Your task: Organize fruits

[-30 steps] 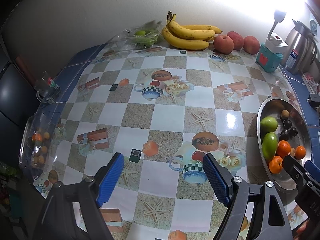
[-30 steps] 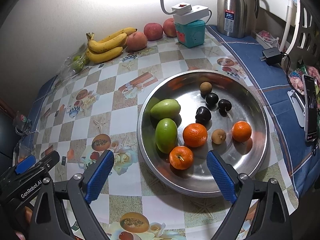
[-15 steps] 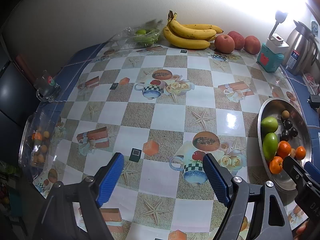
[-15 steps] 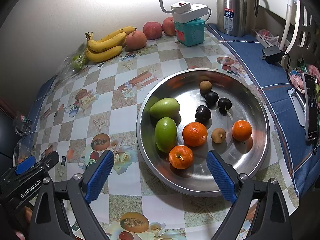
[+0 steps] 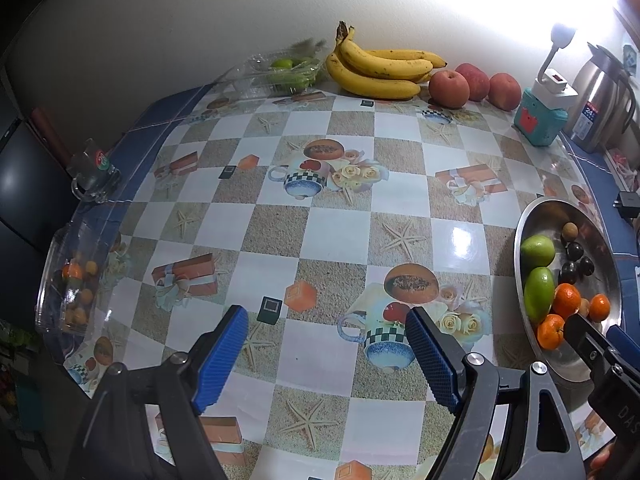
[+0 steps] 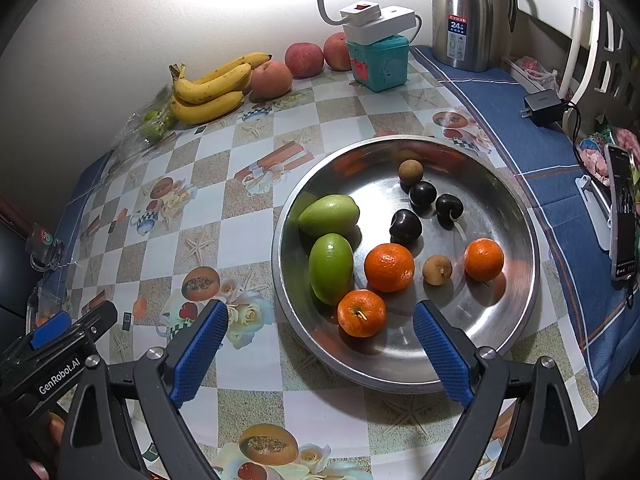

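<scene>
The table (image 5: pixel 332 236), under its checked printed cloth, carries everything: along the far wall a bunch of bananas (image 5: pixel 380 68), 3 apples (image 5: pixel 449 89) and a clear tray of green fruit (image 5: pixel 286 72), and at the right a wide steel plate (image 6: pixel 504 312) with the mixed small fruit. On the plate lie 2 green mangoes (image 6: pixel 330 266) side by side at the left, 3 oranges (image 6: pixel 389 267) toward the near side, 3 dark plums (image 6: pixel 405 226) clustered past the middle, and 2 small brown longans (image 6: pixel 437 269), 1 between 2 of the oranges and 1 at the far rim. A clear plastic box (image 5: pixel 72 276) at the table's left edge appears to hold small orange and brown fruit, though it is too blurred to be sure. The right gripper (image 6: pixel 320 352) hangs over the near rim with its jaws wide apart and nothing between them, the nearest orange just ahead; the left gripper (image 5: pixel 324 356) is likewise spread and holds nothing, above bare cloth mid-table. Whether the plate is being filled or emptied, these pictures do not settle. For any pick here, I judge the round fruit will roll on the slick steel, so the pads should straddle 1 fruit squarely across its middle, clear of its neighbours, and close gently; the plums and longans look small enough to slip.
</scene>
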`<state>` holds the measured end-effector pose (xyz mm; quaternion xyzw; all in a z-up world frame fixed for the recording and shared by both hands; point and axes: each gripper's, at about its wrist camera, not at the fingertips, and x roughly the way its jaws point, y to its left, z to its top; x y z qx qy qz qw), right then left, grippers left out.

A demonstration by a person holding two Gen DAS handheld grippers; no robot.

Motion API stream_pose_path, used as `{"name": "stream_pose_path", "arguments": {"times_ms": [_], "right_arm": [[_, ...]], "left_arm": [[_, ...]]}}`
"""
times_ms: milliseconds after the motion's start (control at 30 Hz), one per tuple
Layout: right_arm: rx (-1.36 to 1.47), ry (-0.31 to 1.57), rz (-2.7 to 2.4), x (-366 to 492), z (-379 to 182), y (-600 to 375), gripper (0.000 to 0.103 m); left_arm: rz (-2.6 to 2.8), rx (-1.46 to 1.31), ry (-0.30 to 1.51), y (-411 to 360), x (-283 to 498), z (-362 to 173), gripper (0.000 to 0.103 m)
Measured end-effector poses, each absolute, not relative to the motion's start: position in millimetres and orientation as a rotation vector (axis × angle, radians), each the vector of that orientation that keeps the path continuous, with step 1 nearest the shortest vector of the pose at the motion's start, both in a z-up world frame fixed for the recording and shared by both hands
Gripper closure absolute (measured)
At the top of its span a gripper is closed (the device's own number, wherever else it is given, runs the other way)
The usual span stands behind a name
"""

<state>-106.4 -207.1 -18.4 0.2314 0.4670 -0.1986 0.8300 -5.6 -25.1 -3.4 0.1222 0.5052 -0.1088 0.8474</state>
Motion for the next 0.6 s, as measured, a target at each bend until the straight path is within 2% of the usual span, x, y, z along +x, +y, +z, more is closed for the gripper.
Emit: {"name": "stream_pose_path", "arguments": {"times_ms": [600], "right_arm": [[0.495, 0.995, -0.422, -106.7, -18.9, -207.5, 0.009]], "left_arm": [[-0.221, 0.240, 1.074, -23.5, -5.6, -4.0, 0.019]]}}
